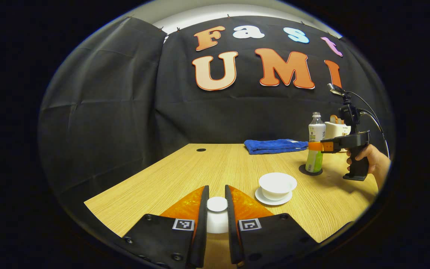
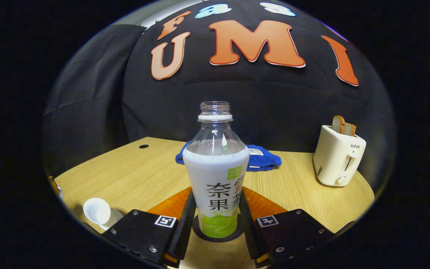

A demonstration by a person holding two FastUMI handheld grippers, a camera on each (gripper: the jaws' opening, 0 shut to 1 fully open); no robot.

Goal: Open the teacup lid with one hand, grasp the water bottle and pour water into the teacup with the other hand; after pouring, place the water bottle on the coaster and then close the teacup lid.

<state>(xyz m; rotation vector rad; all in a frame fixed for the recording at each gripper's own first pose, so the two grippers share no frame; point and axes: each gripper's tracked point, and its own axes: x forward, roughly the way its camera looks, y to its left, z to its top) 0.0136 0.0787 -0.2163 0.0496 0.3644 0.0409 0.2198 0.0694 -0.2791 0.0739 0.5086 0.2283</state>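
My left gripper (image 1: 217, 209) clamps the white teacup lid (image 1: 217, 215); my right gripper (image 2: 217, 220) squeezes the uncapped green-and-white plastic bottle (image 2: 217, 179) on its dark round coaster (image 2: 200, 231).

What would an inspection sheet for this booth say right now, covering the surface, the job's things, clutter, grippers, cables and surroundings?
Surface: wooden table with a small dark hole near the far edge.
Job's things: uncapped water bottle upright on the dark coaster; teacup open on its saucer; white lid away from the cup.
Clutter: blue cloth at the back; white toaster with bread slices.
Grippers: left gripper closed on the lid; right gripper around the bottle's lower body, held by a hand.
Cables: black leads rise from the right gripper.
Surroundings: black cloth wall.
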